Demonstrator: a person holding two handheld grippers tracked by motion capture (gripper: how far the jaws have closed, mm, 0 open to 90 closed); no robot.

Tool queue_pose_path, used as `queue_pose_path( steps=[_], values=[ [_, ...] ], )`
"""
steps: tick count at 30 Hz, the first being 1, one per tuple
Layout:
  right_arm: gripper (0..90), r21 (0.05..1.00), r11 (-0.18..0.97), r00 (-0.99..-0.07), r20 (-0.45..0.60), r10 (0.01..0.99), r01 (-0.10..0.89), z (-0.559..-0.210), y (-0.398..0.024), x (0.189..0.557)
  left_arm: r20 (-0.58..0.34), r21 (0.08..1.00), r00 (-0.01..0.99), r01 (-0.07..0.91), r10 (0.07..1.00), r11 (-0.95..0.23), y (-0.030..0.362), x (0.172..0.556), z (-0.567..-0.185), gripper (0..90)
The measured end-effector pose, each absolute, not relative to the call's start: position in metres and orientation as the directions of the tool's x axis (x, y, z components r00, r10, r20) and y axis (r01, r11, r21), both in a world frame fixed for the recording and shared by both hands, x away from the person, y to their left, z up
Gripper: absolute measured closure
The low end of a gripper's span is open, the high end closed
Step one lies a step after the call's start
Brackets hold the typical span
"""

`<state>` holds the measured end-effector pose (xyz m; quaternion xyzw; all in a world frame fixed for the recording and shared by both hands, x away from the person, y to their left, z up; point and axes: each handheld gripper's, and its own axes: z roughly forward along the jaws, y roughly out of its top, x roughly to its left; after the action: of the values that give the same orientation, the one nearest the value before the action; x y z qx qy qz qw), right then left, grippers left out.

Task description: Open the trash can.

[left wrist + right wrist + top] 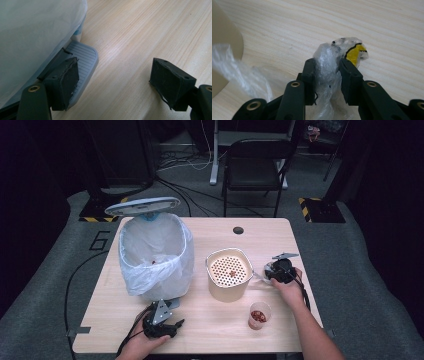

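High view: bin [156,251] bag-lined; left gripper [117,82] apart; right gripper [327,80] clamped on wrapper [337,57].

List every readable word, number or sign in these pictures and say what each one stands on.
"6": large grey numeral on the floor mat, left of the table.
Yellow print with a black outline on the crumpled plastic wrapper pinched in the right gripper: crumpled, unreadable.

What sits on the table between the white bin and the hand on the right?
The beige perforated container stands between the bin and the right gripper, as the high view shows.
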<state>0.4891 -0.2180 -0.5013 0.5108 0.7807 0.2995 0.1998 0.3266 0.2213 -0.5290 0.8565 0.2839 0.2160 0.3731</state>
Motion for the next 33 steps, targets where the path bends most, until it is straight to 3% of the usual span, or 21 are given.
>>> queue_pose_path(
  steps=[8,17,33],
  values=[
    [68.4,0.665,0.303,-0.395,-0.015,0.919,0.682,-0.510,-0.216,0.489,0.158,0.762,0.745,0.326,0.648,-0.560,0.221,0.327,-0.529,22.8],
    [72.4,0.666,0.242,-0.388,0.077,0.918,0.705,-0.505,-0.225,0.490,0.157,0.763,0.745,0.326,0.649,-0.559,0.221,0.327,-0.529,22.8],
    [72.5,0.734,0.301,-0.465,0.023,0.885,0.608,-0.412,-0.220,0.452,0.157,0.763,0.745,0.326,0.648,-0.559,0.221,0.327,-0.529,22.8]
  ],
)
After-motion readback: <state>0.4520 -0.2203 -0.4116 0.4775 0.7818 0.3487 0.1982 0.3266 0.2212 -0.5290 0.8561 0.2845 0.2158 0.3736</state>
